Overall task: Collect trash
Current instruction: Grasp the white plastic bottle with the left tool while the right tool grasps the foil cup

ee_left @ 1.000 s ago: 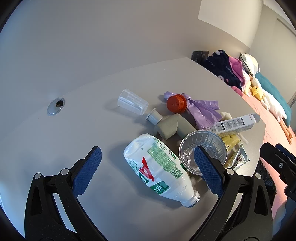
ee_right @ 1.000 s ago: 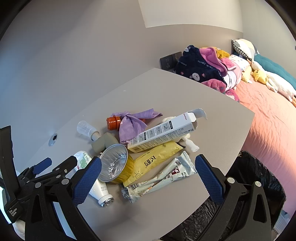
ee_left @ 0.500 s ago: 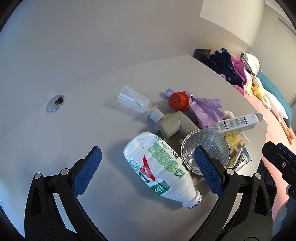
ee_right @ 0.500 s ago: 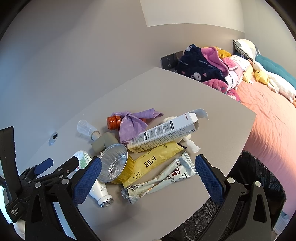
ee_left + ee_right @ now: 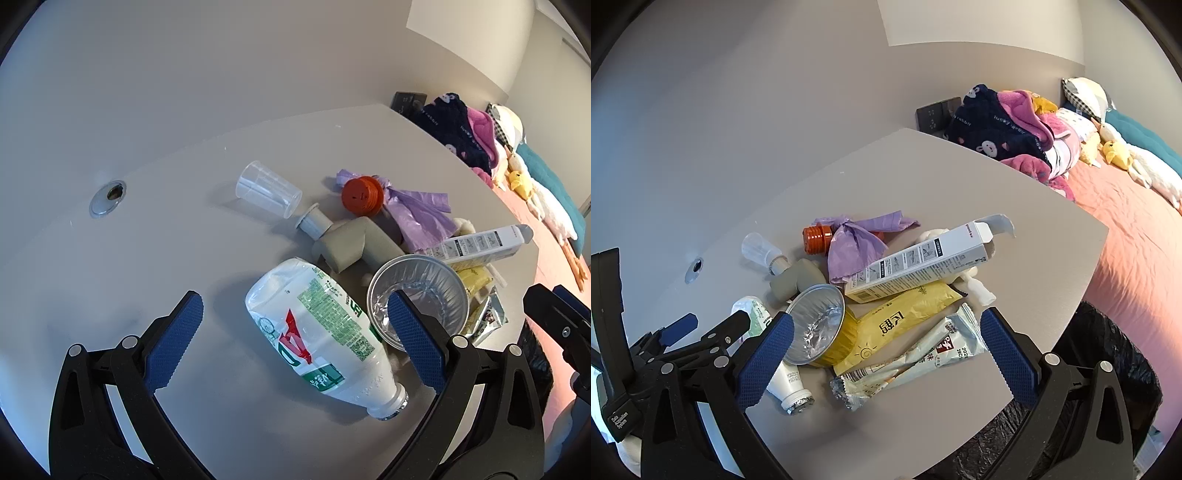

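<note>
Grey tabletop (image 5: pixel 1034 236) carries all the trash, so we judge nothing collected yet: bottle (image 5: pixel 317 328), foil cup (image 5: pixel 818 326), box (image 5: pixel 919 264), yellow packet (image 5: pixel 905 317), wrapper (image 5: pixel 923 354), purple bag (image 5: pixel 855 243), clear cup (image 5: pixel 267 188). The black-lined bin (image 5: pixel 1108 369) waits at the edge. Our left claw (image 5: pixel 295 343) gapes over the bottle; our right claw (image 5: pixel 886 354) gapes empty above the wrapper. The bottle's green label is unreadable; the wrapper shows "202".
</note>
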Tool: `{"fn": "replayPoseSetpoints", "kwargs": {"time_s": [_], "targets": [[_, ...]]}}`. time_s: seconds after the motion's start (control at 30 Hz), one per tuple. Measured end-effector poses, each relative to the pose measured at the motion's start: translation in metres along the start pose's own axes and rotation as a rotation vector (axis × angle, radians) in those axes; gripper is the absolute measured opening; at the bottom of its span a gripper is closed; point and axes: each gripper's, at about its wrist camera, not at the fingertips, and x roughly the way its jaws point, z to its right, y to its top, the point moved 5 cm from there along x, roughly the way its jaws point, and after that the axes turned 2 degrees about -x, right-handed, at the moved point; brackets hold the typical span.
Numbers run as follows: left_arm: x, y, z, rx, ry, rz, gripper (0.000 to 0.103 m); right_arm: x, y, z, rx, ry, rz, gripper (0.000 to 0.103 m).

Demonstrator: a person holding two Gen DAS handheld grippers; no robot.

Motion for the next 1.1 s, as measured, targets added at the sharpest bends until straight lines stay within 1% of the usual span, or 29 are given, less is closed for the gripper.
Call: {"fn": "replayPoseSetpoints", "kwargs": {"time_s": [0.23,0.4,0.5,0.53,0.6,0.63,0.77,0.8,0.9,0.97,1.03,1.1], "targets": [[0.018,-0.005,-0.009,-0.045,0.025,-0.048,0.097,0.013,-0.002,-0.004,-0.019,0.0,-0.025,0.101],[0.029,-0.007,-0.014,-0.081,0.013,-0.073,0.097,0.026,-0.003,-0.008,-0.029,0.007,-0.057,0.092],[0.035,-0.009,-0.014,-0.092,0.006,-0.095,0.097,0.036,-0.005,-0.011,-0.038,0.019,-0.09,0.078],[0.037,-0.009,-0.014,-0.096,0.005,-0.099,0.096,0.041,-0.006,-0.013,-0.042,0.027,-0.105,0.075],[0.041,-0.011,-0.014,-0.097,0.006,-0.115,0.096,0.048,-0.007,-0.017,-0.051,0.04,-0.127,0.065],[0.043,-0.012,-0.014,-0.097,0.007,-0.122,0.096,0.051,-0.008,-0.019,-0.056,0.049,-0.137,0.063],[0.053,-0.019,-0.017,-0.104,-0.001,-0.178,0.081,0.062,-0.009,-0.026,-0.071,0.068,-0.165,0.052],[0.052,-0.019,-0.018,-0.095,0.014,-0.164,0.077,0.065,-0.01,-0.027,-0.071,0.074,-0.171,0.05],[0.053,-0.02,-0.02,-0.066,0.057,-0.161,0.069,0.071,-0.011,-0.03,-0.071,0.083,-0.188,0.041],[0.052,-0.021,-0.022,-0.064,0.068,-0.16,0.068,0.076,-0.012,-0.032,-0.072,0.084,-0.202,0.037],[0.052,-0.021,-0.023,-0.063,0.07,-0.152,0.067,0.081,-0.015,-0.033,-0.069,0.092,-0.22,0.027],[0.052,-0.021,-0.023,-0.054,0.073,-0.142,0.065,0.085,-0.018,-0.033,-0.055,0.125,-0.236,0.008]]}}
